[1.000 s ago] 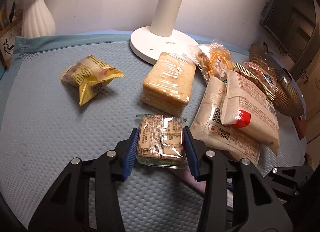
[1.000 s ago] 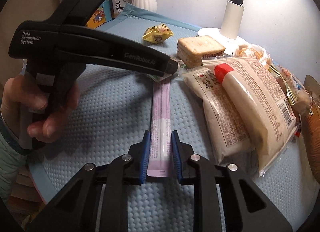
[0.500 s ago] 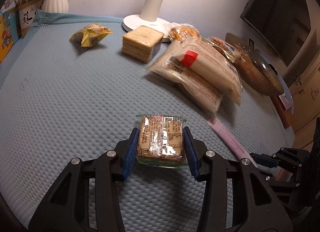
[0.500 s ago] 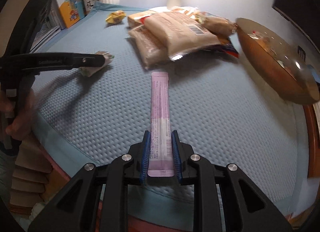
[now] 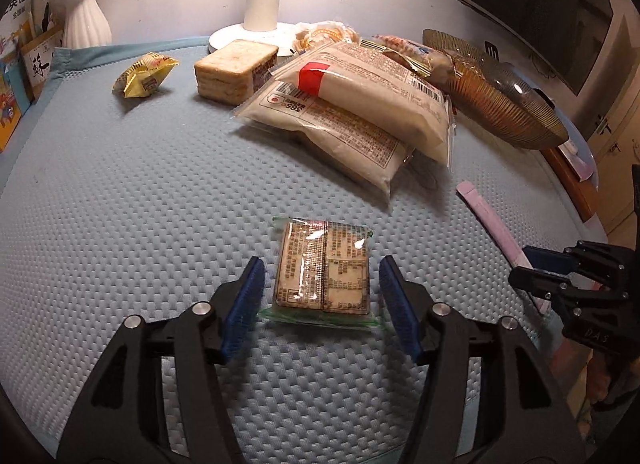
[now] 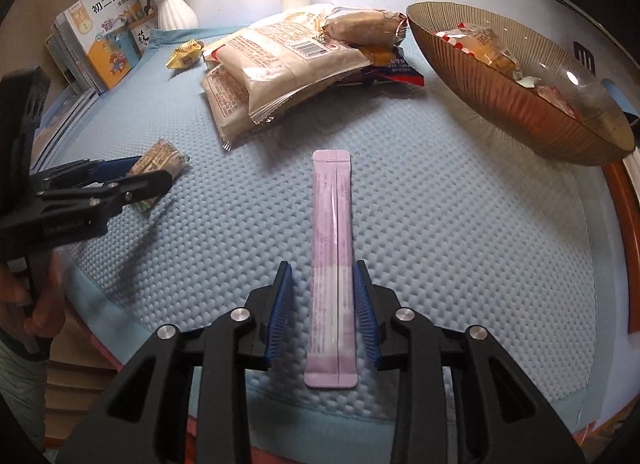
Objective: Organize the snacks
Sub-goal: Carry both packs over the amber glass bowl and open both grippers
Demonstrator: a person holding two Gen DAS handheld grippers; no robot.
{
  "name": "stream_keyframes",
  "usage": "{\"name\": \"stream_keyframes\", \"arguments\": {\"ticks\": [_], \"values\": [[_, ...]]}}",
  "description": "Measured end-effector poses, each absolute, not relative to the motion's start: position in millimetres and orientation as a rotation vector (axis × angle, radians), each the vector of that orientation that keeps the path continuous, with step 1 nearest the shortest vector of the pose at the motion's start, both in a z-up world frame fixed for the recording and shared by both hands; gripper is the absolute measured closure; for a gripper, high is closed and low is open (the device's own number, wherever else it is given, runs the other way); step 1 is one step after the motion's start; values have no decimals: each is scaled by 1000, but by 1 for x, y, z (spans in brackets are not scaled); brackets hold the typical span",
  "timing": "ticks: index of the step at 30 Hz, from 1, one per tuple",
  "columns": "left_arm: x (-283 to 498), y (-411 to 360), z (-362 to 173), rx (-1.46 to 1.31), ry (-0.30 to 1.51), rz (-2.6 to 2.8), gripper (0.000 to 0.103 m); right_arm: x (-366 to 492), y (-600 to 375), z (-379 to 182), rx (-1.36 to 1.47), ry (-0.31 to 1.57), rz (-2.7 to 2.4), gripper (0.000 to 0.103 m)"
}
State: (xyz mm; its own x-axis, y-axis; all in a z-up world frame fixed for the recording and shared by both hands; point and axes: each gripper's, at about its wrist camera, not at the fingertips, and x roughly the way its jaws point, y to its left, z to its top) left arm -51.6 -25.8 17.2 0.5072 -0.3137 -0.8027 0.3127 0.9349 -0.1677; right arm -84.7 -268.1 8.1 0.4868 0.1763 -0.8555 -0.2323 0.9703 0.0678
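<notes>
With both grippers spread, left gripper around the cracker pack, right gripper around the pink stick, back off toward 6 o'clock.

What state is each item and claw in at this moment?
Left claw: open, fingers clear of the cracker packet.
Right claw: open, straddling the pink stick.
Cracker packet: sealed, flat on the mat.
Pink stick: sealed, flat on the mat.
Two bread bags: sealed, stacked.
Bowl: upright, holding wrapped snacks.
Yellow candy: wrapped, lying alone.
</notes>
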Motion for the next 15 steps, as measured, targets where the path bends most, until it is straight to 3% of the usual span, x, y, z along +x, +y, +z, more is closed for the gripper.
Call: {"name": "stream_keyframes", "arguments": {"ticks": [5,6,10,15], "values": [[-56,-35,14,77,948,-334,43,-88,-263,9,-111,1006,238,82],[-57,-36,14,101,942,-313,52,-88,-264,9,-104,1007,243,83],[-57,-34,19,70,931,-319,58,-92,-276,14,19,1016,320,83],[-64,-37,35,26,898,-370,58,-90,-295,27,183,1003,405,83]]}}
